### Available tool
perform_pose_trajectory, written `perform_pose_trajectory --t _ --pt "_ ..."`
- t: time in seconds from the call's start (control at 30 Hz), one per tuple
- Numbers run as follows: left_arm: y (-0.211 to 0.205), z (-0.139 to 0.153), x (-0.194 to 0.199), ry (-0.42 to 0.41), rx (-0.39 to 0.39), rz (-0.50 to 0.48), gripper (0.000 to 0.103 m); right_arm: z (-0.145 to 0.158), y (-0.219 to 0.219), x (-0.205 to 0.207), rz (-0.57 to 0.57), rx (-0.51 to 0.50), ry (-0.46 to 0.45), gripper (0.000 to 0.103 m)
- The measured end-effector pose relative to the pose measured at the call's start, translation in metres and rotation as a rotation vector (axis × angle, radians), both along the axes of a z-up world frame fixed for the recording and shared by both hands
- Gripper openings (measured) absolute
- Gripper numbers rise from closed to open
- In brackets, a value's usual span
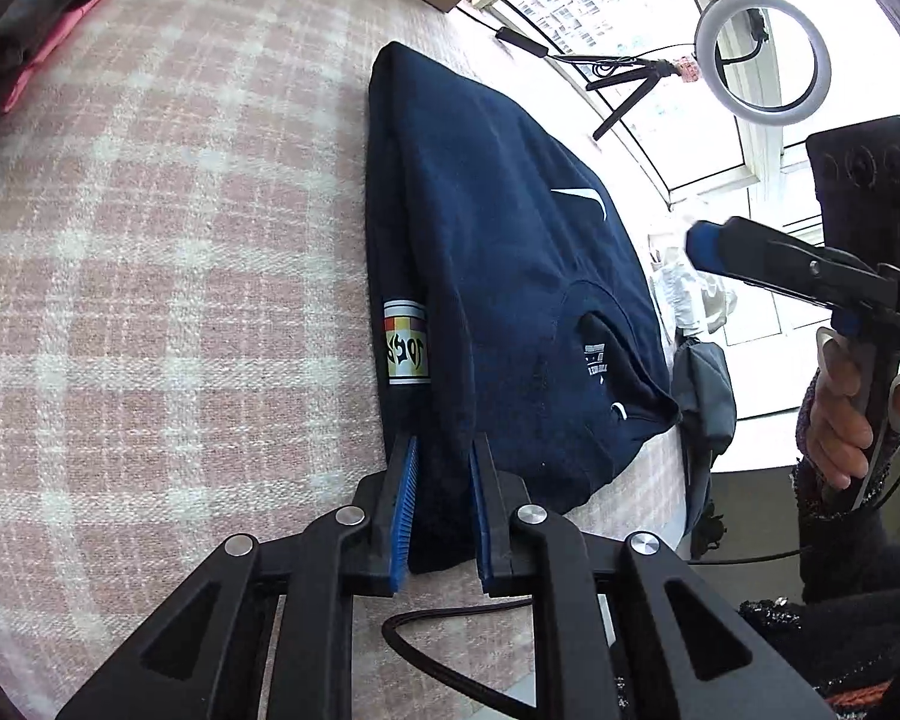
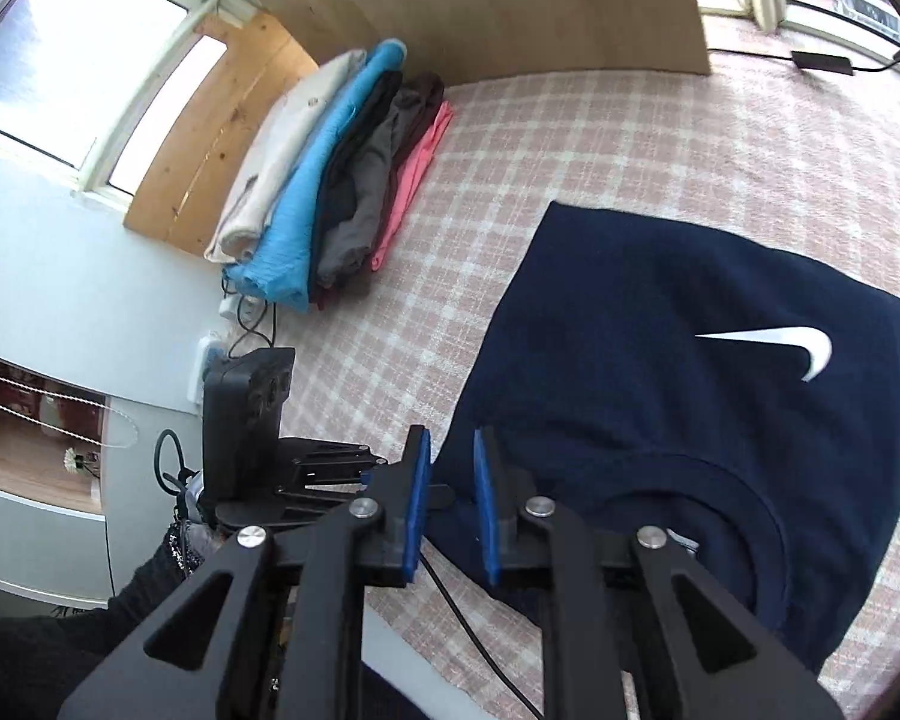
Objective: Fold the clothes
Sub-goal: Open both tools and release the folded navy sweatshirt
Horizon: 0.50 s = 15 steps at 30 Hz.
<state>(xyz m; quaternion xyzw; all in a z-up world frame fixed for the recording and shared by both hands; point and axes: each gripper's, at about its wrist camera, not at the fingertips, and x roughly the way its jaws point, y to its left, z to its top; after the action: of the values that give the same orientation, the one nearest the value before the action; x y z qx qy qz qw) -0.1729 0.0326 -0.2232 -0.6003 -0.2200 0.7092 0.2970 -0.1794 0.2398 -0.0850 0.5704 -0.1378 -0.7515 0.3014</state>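
A folded navy blue sweatshirt with a white swoosh (image 1: 510, 276) lies on the pink-and-white checked bedspread (image 1: 168, 228). The left hand-held gripper (image 1: 441, 456) straddles the sweatshirt's near corner, cloth between its blue pads, though I cannot tell if they pinch it. The right hand-held gripper (image 2: 453, 468) hangs over the sweatshirt's collar edge, jaws parted and empty. Beyond the sweatshirt sits a stack of folded clothes (image 2: 336, 180).

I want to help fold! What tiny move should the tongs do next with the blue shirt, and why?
Probably let go and lift the left tongs off the blue shirt: it already lies folded flat, and the right tongs look open and empty.
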Motion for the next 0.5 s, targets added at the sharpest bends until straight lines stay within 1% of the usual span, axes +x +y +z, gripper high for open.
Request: perform_pose_trajectory --t 0.03,0.1,0.13,0.23,0.3,0.33,0.4,0.43,0.5 --pt "0.001 0.0 -0.001 -0.002 -0.009 -0.003 0.014 0.003 0.026 0.012 -0.058 0.044 0.039 0.031" --pt "0.001 0.0 -0.003 -0.003 -0.029 -0.01 0.015 0.01 0.078 0.037 -0.172 0.131 0.115 0.033" --pt "0.002 0.0 -0.004 -0.004 -0.04 -0.013 0.015 0.006 0.1 0.049 -0.213 0.173 0.121 0.033" --pt "-0.006 -0.001 -0.003 -0.012 -0.072 -0.029 0.017 -0.023 0.156 0.079 -0.343 0.261 0.058 0.033" --pt "-0.006 0.003 -0.002 -0.005 -0.112 -0.043 0.018 -0.043 0.177 0.091 -0.397 0.212 -0.004 0.033" --pt "-0.004 0.008 -0.002 0.011 -0.144 -0.049 0.018 -0.05 0.181 0.094 -0.415 0.18 -0.022 0.033" --pt "0.001 0.017 0.0 0.051 -0.214 -0.061 0.018 -0.064 0.19 0.098 -0.467 0.121 -0.06 0.033" --pt "0.002 0.025 0.002 0.082 -0.263 -0.068 0.018 -0.07 0.194 0.099 -0.498 0.095 -0.078 0.033" --pt "0.006 0.042 0.008 0.138 -0.324 -0.082 0.018 -0.075 0.194 0.101 -0.503 0.066 -0.076 0.033"
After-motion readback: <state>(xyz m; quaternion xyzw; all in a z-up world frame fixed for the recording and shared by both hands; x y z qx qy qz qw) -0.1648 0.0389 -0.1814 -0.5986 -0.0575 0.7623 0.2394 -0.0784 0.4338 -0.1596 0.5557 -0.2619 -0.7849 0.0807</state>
